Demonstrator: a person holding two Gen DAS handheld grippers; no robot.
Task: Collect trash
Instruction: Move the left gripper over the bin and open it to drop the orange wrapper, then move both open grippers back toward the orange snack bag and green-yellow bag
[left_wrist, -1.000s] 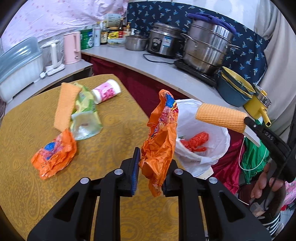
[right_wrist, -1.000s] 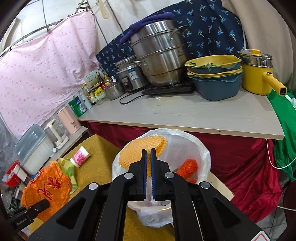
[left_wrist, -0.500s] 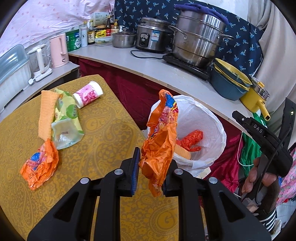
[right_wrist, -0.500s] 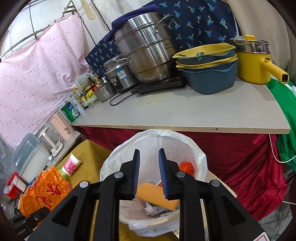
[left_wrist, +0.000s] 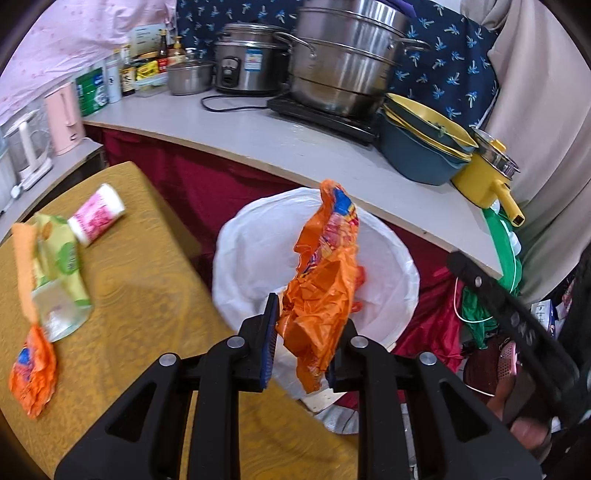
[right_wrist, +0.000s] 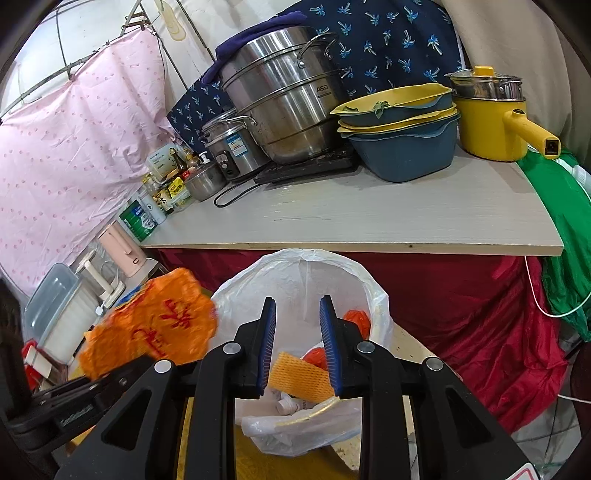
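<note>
My left claw (left_wrist: 301, 341) is pinching a crumpled orange plastic snack wrapper (left_wrist: 325, 280), its jaws just starting to ease apart around it. I hold the wrapper right above the white-lined trash bin (left_wrist: 255, 236), so this piece looks about ready to drop. My right claw (right_wrist: 297, 345) hangs over the same bin with nothing between its jaws, which are narrowly apart and widening.

Down inside the bin lie a ridged orange foam sleeve (right_wrist: 299, 376), some red-orange scraps (right_wrist: 356, 319) and small white bits, so several pieces are already collected. Left of the bin, on the yellow patterned tabletop (left_wrist: 140, 295), four things are still left: a pink-and-white paper cup (left_wrist: 98, 214) lying on its side, a green-and-clear plastic packet (left_wrist: 61, 280), another orange foam strip (left_wrist: 24, 273) against it, and a second orange wrapper (left_wrist: 31, 373). By my judgement the job is roughly half done.

My own claw bodies hide the near rim of the bin and part of its contents. The white bits in the bin are too small to identify. The left view is smeared at its edges, so the far left of the tabletop is hard to read.
</note>
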